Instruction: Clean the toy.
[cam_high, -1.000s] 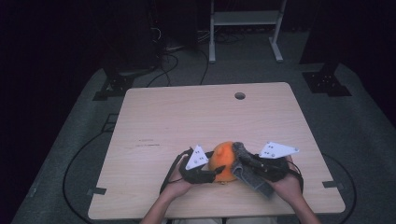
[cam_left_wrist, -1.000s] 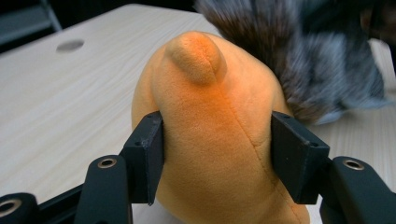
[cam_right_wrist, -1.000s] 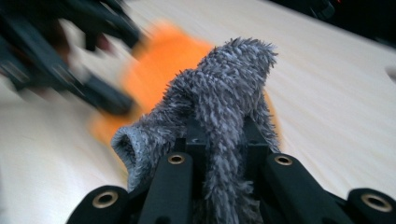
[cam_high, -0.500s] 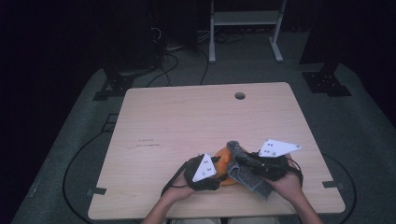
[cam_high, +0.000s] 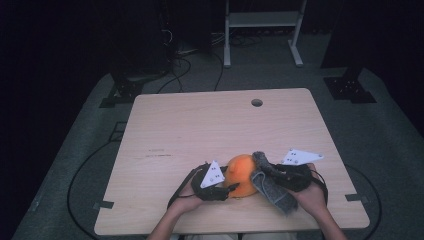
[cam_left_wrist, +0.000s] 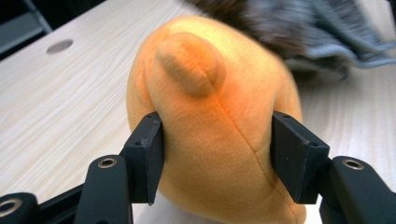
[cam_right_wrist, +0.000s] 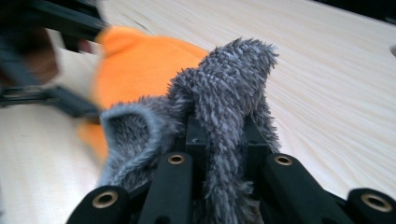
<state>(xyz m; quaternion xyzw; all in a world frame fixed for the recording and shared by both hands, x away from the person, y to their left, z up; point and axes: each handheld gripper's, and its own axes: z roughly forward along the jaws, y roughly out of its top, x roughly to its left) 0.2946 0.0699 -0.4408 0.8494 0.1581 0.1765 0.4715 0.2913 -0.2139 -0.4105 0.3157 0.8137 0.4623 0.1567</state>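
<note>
Orange plush: a soft orange toy (cam_left_wrist: 219, 135) sits on the wooden table (cam_high: 200, 130) near the front edge, right between the two hands. It looks like it's resting on the tabletop rather than lifted, though I can't be totally sure from above.

Left gripper: the left gripper (cam_left_wrist: 217, 154) has its jaws pressed into both flanks of the plush, one on each side, so it's clamped on the toy. My guess is it's there to pin the thing down so it doesn't slide or roll while the other hand works.

Grey fuzzy cloth: a shaggy grey sock-like piece (cam_right_wrist: 224, 102) is draped against the right side of the orange toy, with a loose tail hanging down toward the person.

Right gripper: the right gripper (cam_right_wrist: 219, 140) is pinched tight on a fold of that grey fabric, with fuzz bunched up between the jaws. Holding it by a fold near the top probably gives the most control for dragging it over or off the plush.

Why side by side: both hands (cam_high: 312, 192) are close together, so one anchors and one pulls. Pretty classic two-hand move for soft stuff.

What might go wrong: plush squishes, so the left grip could slip if the pull is hard.

Rest of table: bare wood with a cable hole (cam_high: 257, 102) at the far edge.
</note>
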